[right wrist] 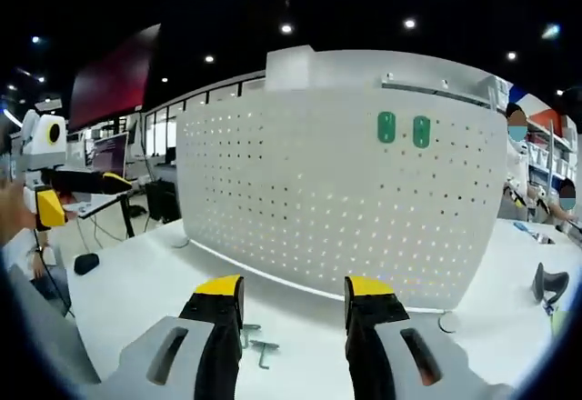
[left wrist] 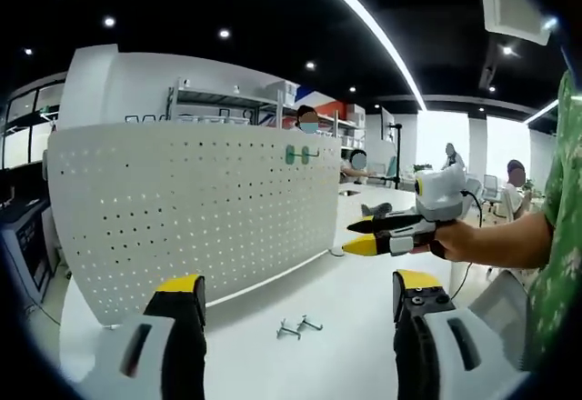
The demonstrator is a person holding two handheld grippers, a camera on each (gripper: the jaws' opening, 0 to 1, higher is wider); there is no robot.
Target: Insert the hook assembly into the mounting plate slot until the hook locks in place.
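Observation:
A curved white pegboard [left wrist: 182, 209] [right wrist: 336, 200] stands upright on the white table [left wrist: 346, 355]. Two green hook mounts [left wrist: 302, 155] [right wrist: 403, 129] sit in its upper part. Two loose metal hooks [left wrist: 298, 328] [right wrist: 255, 345] lie on the table in front of the board. My left gripper [left wrist: 300, 300] is open and holds nothing, hovering just above those hooks. My right gripper [right wrist: 296, 295] is also open, with nothing between its jaws, facing the board. The left gripper view also shows the right gripper [left wrist: 353, 237] held in a hand, and the right gripper view shows the left gripper [right wrist: 84, 195] at the far left.
A person's green sleeve [left wrist: 559, 236] is at the right edge. A black handheld device [right wrist: 548, 284] rests on the table at the right, and a black mouse [right wrist: 86, 262] lies on a desk at the left. Shelving [left wrist: 227, 105] and seated people are behind the board.

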